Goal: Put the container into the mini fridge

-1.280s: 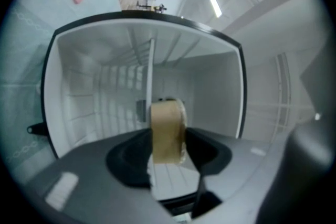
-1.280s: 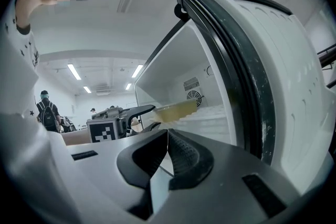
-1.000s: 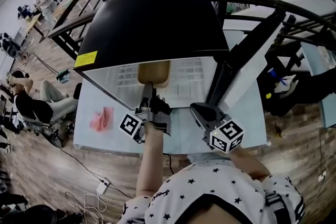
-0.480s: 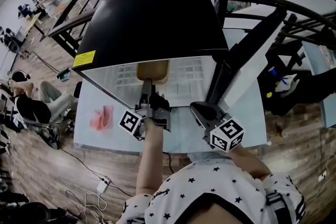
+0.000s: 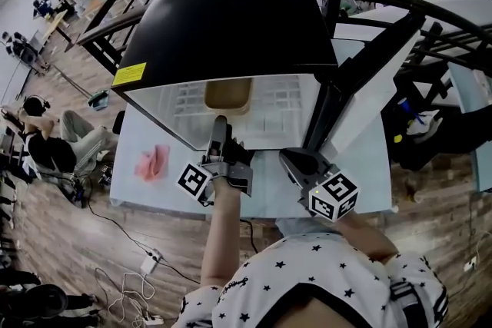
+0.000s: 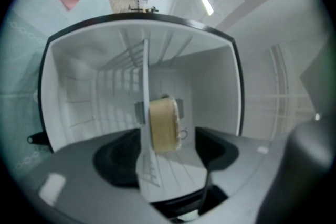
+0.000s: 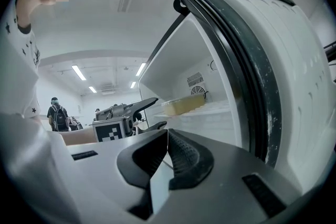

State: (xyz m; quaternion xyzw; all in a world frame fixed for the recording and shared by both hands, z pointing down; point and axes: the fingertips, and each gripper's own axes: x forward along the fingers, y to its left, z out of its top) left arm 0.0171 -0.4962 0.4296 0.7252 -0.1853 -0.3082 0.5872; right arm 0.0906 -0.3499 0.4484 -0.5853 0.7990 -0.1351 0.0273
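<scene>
Container [image 5: 227, 96]: tan and shallow, resting on the wire shelf [image 5: 269, 100] inside the mini fridge [image 5: 223, 34], toward the back. In the head view it is at 12 o'clock from the left gripper. Nothing grips it.
Mini fridge: black top and white interior, standing on the counter [image 5: 269, 196] with its opening toward the person. A yellow label [image 5: 129, 75] sits on its top at the 8 o'clock corner.
Door [image 5: 361, 81]: swung wide open at the 3 o'clock side of the opening.
Left gripper [image 5: 221, 128]: at the mouth of the fridge, pointing in at 12 o'clock. The left marker cube [image 5: 195, 182] is at its near end.
Left fingers [image 6: 118, 160]: released and spread wide, having just been opening. The left gripper view shows the container [image 6: 164, 125] in line between them but farther in, clear of both pads.
Right gripper [image 5: 296, 164]: at 3 o'clock from the left gripper and apart from it, low by the bottom of the open door. The right marker cube [image 5: 333, 197] faces the person.
Right fingers [image 7: 184, 157]: clenched together, ribbed pads touching, nothing between them.
Right gripper view: the container [image 7: 184, 105] lies on the shelf, with the left gripper at 9 o'clock from it.
Pink cloth [image 5: 152, 163]: crumpled on the counter outside the fridge, at 9 o'clock from the left gripper.
</scene>
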